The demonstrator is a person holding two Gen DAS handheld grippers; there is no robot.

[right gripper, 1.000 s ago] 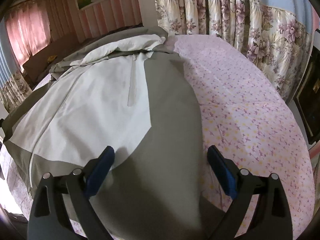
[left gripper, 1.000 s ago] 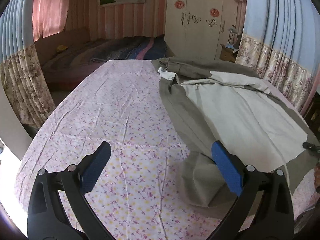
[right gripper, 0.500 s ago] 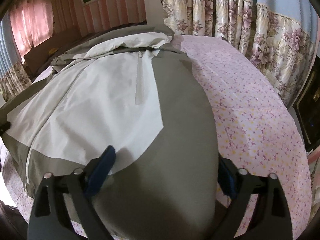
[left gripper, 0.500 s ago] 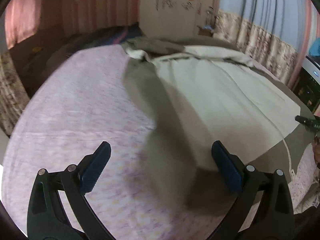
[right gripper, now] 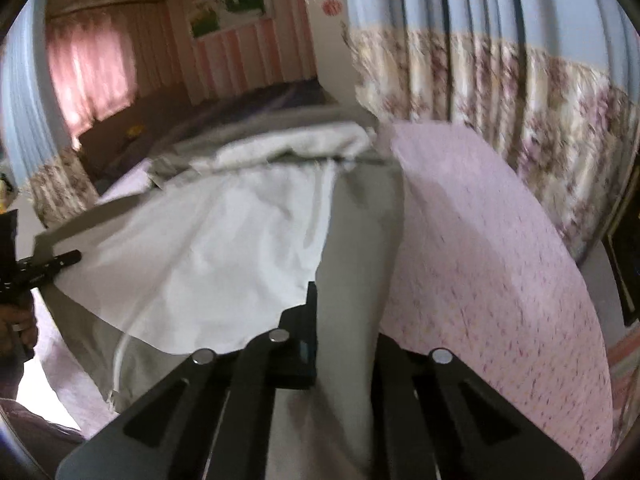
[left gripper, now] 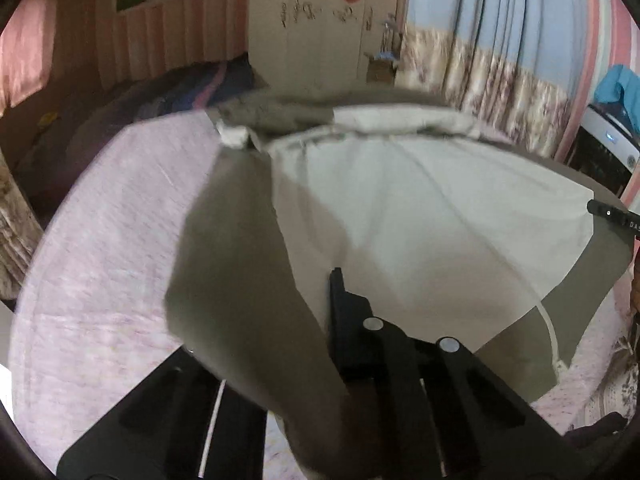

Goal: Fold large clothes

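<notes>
A large jacket (left gripper: 420, 216), pale in the middle with olive sleeves and hem, is spread on a bed (left gripper: 112, 240) covered by a pink flowered sheet. In the left wrist view the left gripper (left gripper: 332, 320) is seen with its jaws drawn tight on the olive sleeve (left gripper: 236, 280), which is pinched between them and lifted off the sheet, hanging toward 7 o'clock. The pale body is spread from the centre toward 3 o'clock, with the collar bunched at 12 o'clock. A tip of the right gripper (left gripper: 612, 216) is glimpsed at 3 o'clock.

In the right wrist view the right gripper (right gripper: 316, 320) is clamped on the other olive sleeve (right gripper: 356, 264), which is raised between the jaws and draped down to 6 o'clock. The pale panel (right gripper: 208, 248) is laid out toward 9 o'clock, where the left gripper (right gripper: 48, 266) and a hand (right gripper: 16, 320) are seen. Floral curtains (right gripper: 500, 100) are hung at 2 o'clock. Both views are blurred
</notes>
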